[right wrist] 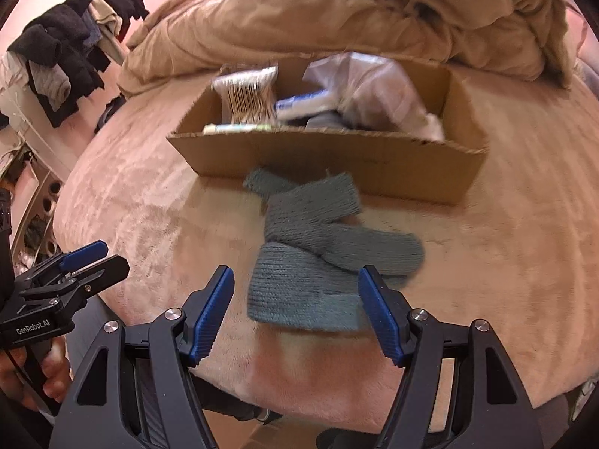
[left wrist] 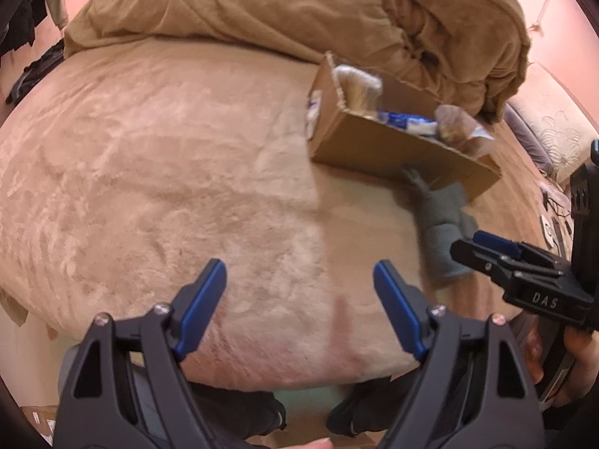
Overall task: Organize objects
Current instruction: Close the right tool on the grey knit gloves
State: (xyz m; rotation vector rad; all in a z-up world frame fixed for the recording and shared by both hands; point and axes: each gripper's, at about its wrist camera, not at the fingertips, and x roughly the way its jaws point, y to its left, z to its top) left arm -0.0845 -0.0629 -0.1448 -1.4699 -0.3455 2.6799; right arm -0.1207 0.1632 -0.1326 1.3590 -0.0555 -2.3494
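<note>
Nearest the lens, the right gripper (right wrist: 294,312) stands with its blue-padded jaws spread wide and empty, hovering just above the near end of the grey-blue ribbed knitted cloth (right wrist: 318,258), which lies loosely folded on the pinkish plush bedspread (right wrist: 142,209) between the jaws and ahead of them. Beyond the cloth, its far corner just at the front wall, sits the open brown cardboard box (right wrist: 337,157), already holding a striped packet (right wrist: 249,93), a white-and-blue tube (right wrist: 305,103) and a crumpled white plastic bag (right wrist: 378,86). The likely step is to pick up the cloth and put it in the box. To do that well, the right gripper should come down over the thick folded part near its tips, where several layers overlap, and close low enough to catch them all, since a pinch on one loose flap would probably let the rest unfold and drag. The left gripper (left wrist: 299,301) is well off to the left of the cloth, also parted wide with nothing between its pads, over bare bedspread. A rumpled tan duvet (right wrist: 337,7) lies heaped behind the box, and dark clothes (right wrist: 75,37) hang far left.
</note>
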